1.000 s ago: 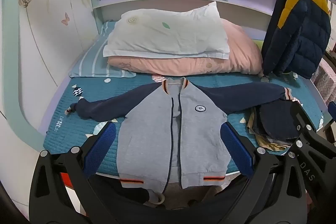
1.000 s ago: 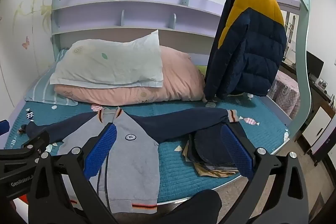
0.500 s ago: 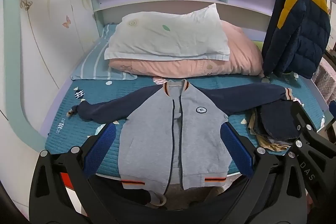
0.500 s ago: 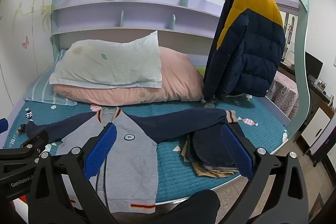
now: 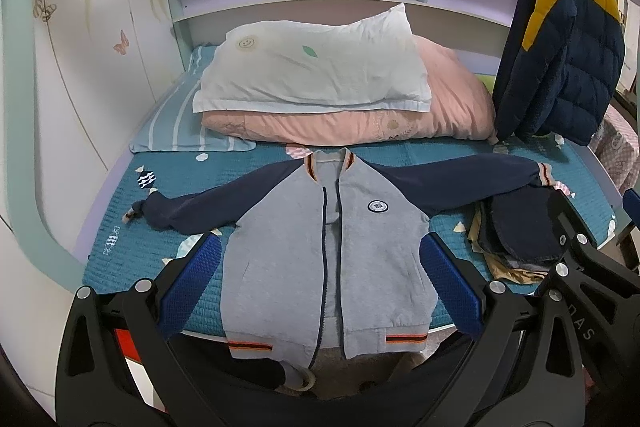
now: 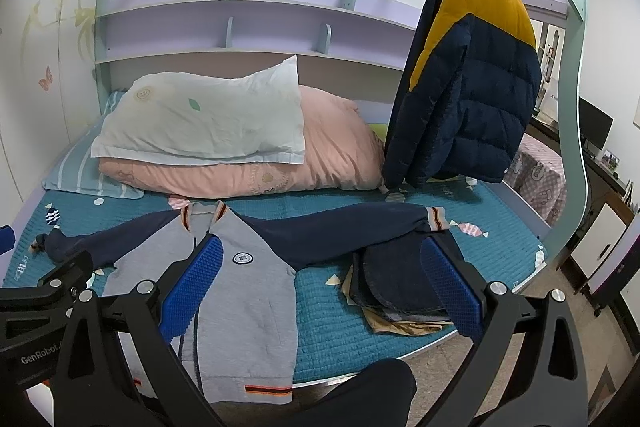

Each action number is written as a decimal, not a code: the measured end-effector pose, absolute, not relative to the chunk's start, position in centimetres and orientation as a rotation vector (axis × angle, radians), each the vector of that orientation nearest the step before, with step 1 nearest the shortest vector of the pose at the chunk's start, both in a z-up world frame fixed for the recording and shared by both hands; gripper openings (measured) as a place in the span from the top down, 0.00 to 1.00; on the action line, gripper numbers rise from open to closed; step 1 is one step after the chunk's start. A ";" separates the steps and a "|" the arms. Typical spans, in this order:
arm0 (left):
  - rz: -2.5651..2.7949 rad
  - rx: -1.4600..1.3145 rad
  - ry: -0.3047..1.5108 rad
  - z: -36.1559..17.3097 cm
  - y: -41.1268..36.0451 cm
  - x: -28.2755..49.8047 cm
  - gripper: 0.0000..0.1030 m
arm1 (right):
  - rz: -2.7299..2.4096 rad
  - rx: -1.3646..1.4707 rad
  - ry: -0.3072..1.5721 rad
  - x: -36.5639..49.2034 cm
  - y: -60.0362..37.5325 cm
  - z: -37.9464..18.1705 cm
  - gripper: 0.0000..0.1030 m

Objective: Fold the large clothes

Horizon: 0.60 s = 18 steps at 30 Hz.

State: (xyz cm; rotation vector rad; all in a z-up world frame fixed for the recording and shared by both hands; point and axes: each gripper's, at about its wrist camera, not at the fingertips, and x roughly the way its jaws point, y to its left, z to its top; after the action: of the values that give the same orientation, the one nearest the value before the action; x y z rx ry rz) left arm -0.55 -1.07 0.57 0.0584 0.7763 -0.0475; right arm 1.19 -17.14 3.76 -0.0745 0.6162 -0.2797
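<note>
A grey jacket with navy sleeves (image 5: 324, 251) (image 6: 248, 291) lies flat and face up on the teal bed, both sleeves spread out sideways, its striped hem hanging over the near bed edge. My left gripper (image 5: 320, 279) hovers open above the jacket's lower half, holding nothing. My right gripper (image 6: 320, 279) is open too, held back from the bed over the jacket's right side and a folded stack. Each gripper's black frame shows at the edge of the other's view.
A stack of folded dark and tan clothes (image 5: 516, 231) (image 6: 400, 283) sits under the right cuff. A white pillow (image 5: 312, 67) on a pink duvet (image 5: 440, 107) fills the bed's far half. A navy and yellow puffer jacket (image 6: 468, 75) hangs at the right. Dark trouser legs show below.
Both grippers have drawn back and risen slightly from the bed, so the jacket looks a little smaller and further away. The jacket itself has not moved.
</note>
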 end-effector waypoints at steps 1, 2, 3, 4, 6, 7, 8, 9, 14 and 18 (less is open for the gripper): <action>-0.048 0.058 0.777 0.5 -1.1 -0.6 0.04 | -0.279 -0.075 0.616 1.2 -17.1 3.7 0.07; -0.048 0.059 0.777 0.5 -1.1 -0.6 0.04 | -0.279 -0.075 0.616 1.2 -17.1 3.7 0.07; -0.048 0.059 0.778 0.4 -1.1 -0.6 0.04 | -0.279 -0.075 0.618 1.2 -17.1 3.6 0.07; -0.047 0.059 0.780 0.3 -1.2 -0.6 0.04 | -0.280 -0.074 0.620 1.2 -17.2 3.6 0.07; -0.048 0.059 0.782 0.2 -1.1 -0.6 0.04 | -0.281 -0.074 0.622 1.1 -17.1 3.5 0.07; -0.049 0.059 0.783 0.2 -1.1 -0.6 0.04 | -0.281 -0.074 0.621 1.2 -17.1 3.5 0.07; -0.049 0.057 0.783 0.1 -1.1 -0.6 0.04 | -0.281 -0.074 0.620 1.1 -17.1 3.5 0.07; -0.050 0.056 0.783 0.1 -1.1 -0.7 0.04 | -0.281 -0.073 0.621 1.2 -17.1 3.5 0.07; -0.050 0.054 0.784 0.1 -1.0 -0.7 0.04 | -0.280 -0.072 0.620 1.1 -17.2 3.5 0.07; -0.050 0.056 0.783 0.1 -1.0 -0.7 0.04 | -0.281 -0.072 0.620 1.1 -17.1 3.5 0.07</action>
State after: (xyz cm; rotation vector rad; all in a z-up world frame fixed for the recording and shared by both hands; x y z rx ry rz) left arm -0.66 -1.01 0.10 0.0564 0.7830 -0.0499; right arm 1.13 -17.13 3.48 -0.0719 0.6196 -0.2810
